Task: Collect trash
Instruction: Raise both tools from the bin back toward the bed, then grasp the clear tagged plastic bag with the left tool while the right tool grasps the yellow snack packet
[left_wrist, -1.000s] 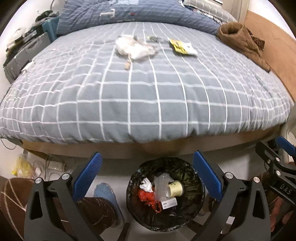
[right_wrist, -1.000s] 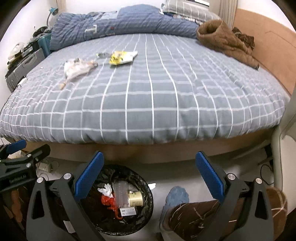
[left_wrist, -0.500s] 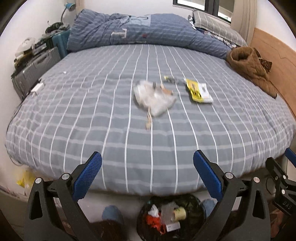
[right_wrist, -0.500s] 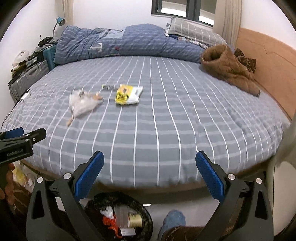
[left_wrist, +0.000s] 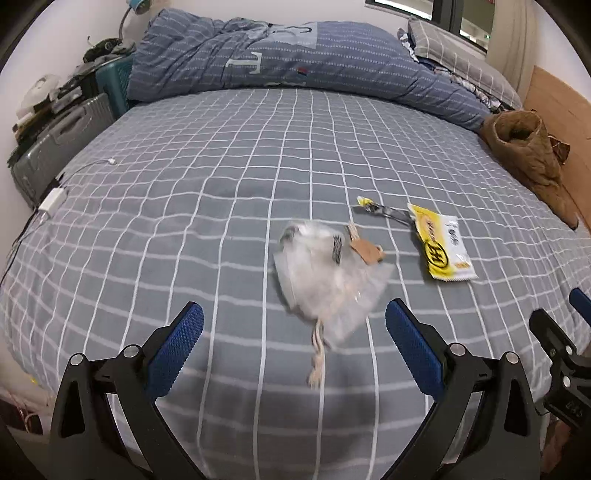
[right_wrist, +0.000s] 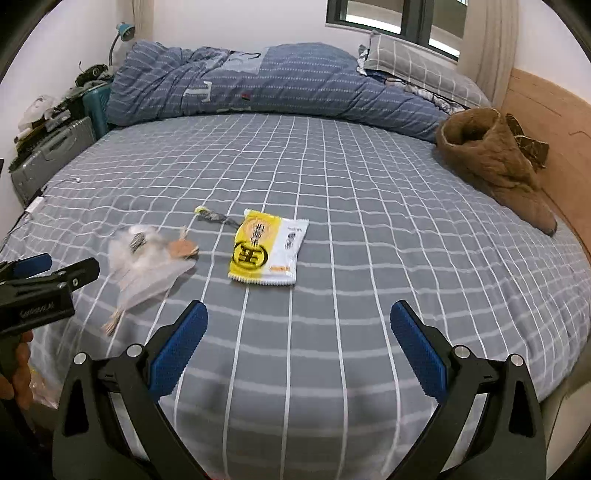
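Observation:
A crumpled clear plastic bag (left_wrist: 327, 277) with a brown tag and a dangling string lies on the grey checked bed (left_wrist: 184, 206); it also shows in the right wrist view (right_wrist: 147, 269). A yellow and white snack wrapper (left_wrist: 443, 243) lies to its right, also seen in the right wrist view (right_wrist: 267, 253). A thin torn wrapper strip (right_wrist: 216, 217) lies just beyond both. My left gripper (left_wrist: 293, 347) is open and empty, just short of the bag. My right gripper (right_wrist: 299, 347) is open and empty, short of the yellow wrapper.
A blue duvet (right_wrist: 258, 85) is bunched at the far side. A brown garment (right_wrist: 495, 162) lies at the right by the wooden headboard. A grey suitcase (left_wrist: 55, 147) stands left of the bed. A white charger and cable (left_wrist: 51, 201) lie on the left edge.
Both grippers have risen from above the black trash bin at the bed's foot and moved forward over the bed. The bin has dropped out of view; the trash looks nearer.

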